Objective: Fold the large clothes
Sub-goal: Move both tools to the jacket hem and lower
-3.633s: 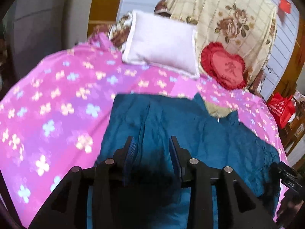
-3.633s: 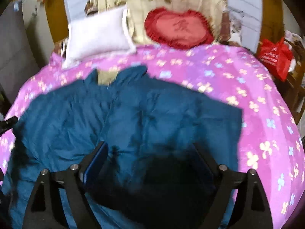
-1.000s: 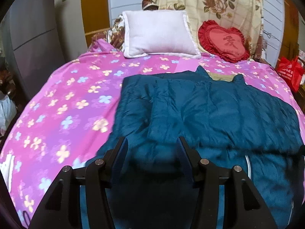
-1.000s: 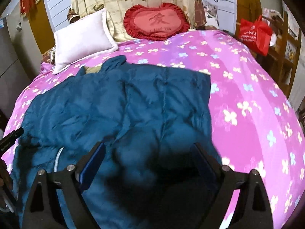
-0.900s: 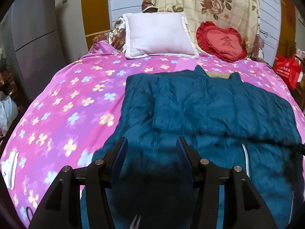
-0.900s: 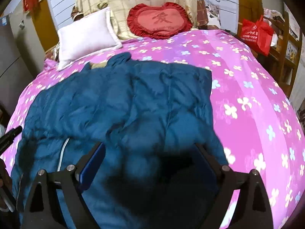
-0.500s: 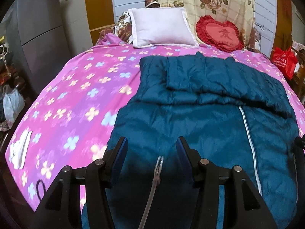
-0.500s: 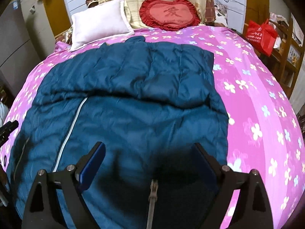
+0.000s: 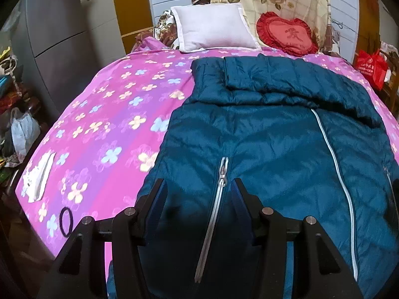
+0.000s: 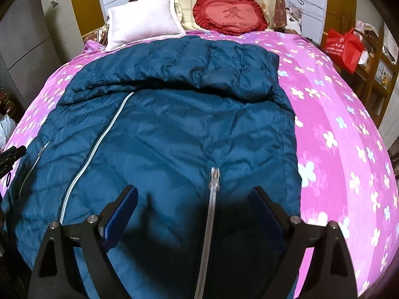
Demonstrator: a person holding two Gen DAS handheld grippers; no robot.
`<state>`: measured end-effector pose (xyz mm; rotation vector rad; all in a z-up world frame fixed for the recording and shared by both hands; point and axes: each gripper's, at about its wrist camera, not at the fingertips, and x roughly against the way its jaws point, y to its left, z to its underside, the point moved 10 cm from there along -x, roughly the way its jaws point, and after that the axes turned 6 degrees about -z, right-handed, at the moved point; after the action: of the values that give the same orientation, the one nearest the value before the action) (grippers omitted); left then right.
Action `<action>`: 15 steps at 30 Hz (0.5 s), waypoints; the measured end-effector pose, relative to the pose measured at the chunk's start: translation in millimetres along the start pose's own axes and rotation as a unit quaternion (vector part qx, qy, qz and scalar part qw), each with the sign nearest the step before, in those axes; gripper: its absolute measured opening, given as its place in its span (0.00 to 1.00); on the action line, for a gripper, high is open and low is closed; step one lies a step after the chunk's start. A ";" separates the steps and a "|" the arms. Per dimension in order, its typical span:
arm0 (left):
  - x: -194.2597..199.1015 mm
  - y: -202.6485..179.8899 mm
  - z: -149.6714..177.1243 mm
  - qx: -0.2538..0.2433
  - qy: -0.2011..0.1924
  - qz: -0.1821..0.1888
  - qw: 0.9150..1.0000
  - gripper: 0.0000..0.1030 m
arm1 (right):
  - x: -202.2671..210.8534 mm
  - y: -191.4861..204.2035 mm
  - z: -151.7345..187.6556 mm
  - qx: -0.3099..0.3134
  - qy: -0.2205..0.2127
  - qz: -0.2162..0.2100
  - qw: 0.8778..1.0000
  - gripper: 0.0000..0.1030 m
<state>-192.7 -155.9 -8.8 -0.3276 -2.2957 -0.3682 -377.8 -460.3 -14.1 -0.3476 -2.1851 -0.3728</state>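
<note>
A large teal quilted jacket (image 9: 261, 137) (image 10: 174, 124) lies flat on the pink flowered bed (image 9: 112, 114), its sleeves folded across the far part. A pale front zip (image 9: 331, 149) (image 10: 99, 137) runs down it. My left gripper (image 9: 198, 184) hovers open over the near left part, a pocket zip (image 9: 222, 172) showing between its fingers. My right gripper (image 10: 194, 190) stands wide open over the near right part, above another pocket zip (image 10: 214, 177). Neither gripper pinches any fabric.
A white pillow (image 9: 212, 27) and a red heart cushion (image 9: 286, 33) lean at the head of the bed. A black hair tie (image 9: 66, 221) and a white object (image 9: 37, 174) lie near the left edge. A red bag (image 10: 343, 47) stands at right, a grey cabinet (image 9: 57, 37) at left.
Both grippers have drawn back toward the near edge of the bed, bringing the jacket's lower half and its zips into view. Their jaws have stayed as they were.
</note>
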 end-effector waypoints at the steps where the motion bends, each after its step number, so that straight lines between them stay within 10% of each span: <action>1: 1.6 0.9 3.0 -0.001 0.001 0.000 1.000 0.32 | 2.9 -0.1 4.7 0.002 0.000 0.002 1.000 0.91; 15: 16.9 19.9 36.1 -0.003 0.013 -0.005 1.000 0.32 | 23.9 4.4 43.9 0.020 0.011 0.003 1.000 0.91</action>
<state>-220.9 -122.4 -17.1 -0.3117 -2.2725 -0.3818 -421.8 -436.6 -19.7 -0.3269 -2.1661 -0.3279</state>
